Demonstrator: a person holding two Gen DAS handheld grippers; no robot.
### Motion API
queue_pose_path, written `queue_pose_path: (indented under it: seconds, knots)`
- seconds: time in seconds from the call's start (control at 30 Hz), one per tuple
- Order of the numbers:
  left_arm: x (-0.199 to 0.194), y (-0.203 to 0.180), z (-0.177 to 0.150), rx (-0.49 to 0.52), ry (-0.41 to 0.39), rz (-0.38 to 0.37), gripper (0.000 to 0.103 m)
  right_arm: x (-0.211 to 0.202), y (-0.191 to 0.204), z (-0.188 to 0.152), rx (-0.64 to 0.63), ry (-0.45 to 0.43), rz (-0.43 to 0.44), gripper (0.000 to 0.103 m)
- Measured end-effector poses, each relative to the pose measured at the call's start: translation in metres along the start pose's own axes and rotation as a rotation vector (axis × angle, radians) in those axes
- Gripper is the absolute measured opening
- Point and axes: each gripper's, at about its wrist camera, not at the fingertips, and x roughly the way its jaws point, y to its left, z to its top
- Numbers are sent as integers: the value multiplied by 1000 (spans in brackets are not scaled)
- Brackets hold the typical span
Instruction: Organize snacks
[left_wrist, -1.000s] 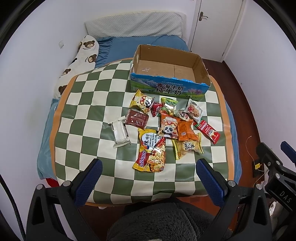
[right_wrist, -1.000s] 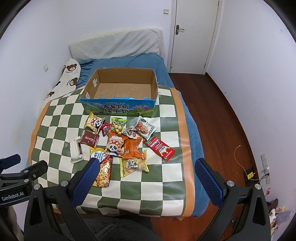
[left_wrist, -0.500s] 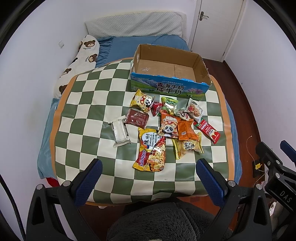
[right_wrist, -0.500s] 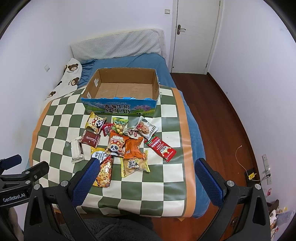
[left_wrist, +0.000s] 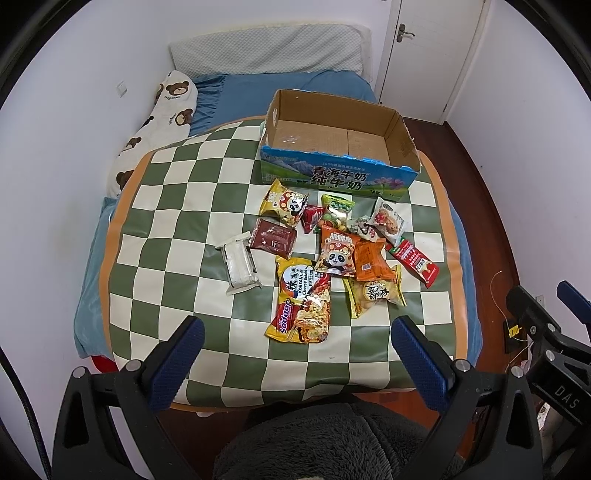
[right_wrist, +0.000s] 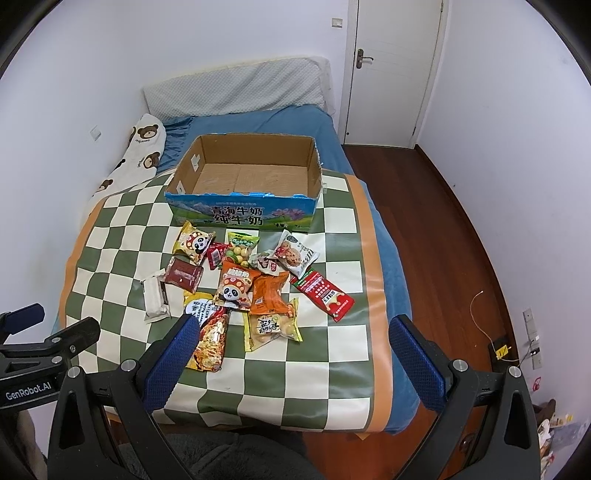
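Observation:
Several snack packets lie in a loose pile on a green and white checkered mat (left_wrist: 177, 236): a noodle pack (left_wrist: 303, 300), a panda bag (left_wrist: 337, 250), a white bar (left_wrist: 239, 263) and a red strip (left_wrist: 413, 257). An open cardboard box (left_wrist: 334, 177) stands empty behind them; it also shows in the right wrist view (right_wrist: 242, 212). My left gripper (left_wrist: 295, 363) is open and empty, above the mat's near edge. My right gripper (right_wrist: 291, 363) is open and empty, near the noodle pack (right_wrist: 209, 341).
The mat lies on a bed with a blue sheet (right_wrist: 258, 122), a grey pillow (right_wrist: 236, 88) and a bear-print pillow (left_wrist: 162, 122) by the left wall. Wood floor (right_wrist: 461, 236) and a white door (right_wrist: 395, 66) are to the right. A grey fuzzy cushion (left_wrist: 325, 443) is below.
Both views have crept slightly; the snacks and box have not moved. Both grippers stay open.

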Motion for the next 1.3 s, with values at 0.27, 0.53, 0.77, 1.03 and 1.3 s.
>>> queue_pose_path:
  seconds: [0.27,0.53,0.77,1.03,1.3]
  knots:
    - [-1,2,1,0,-2,1,103,0,1,0,2,-1,1,103]
    - [4,5,3,-8,-3,8,103,5,1,0,14,12,9,103]
    - [64,36,24,-50,46,80,103,67,-4,4,44,110,19,103]
    - [209,41,23,-54,332,21,103,198,5,2,86,302,61,103]
    - [328,-10,7,68,529,-3,103,299,14,-9,33,428,65,102]
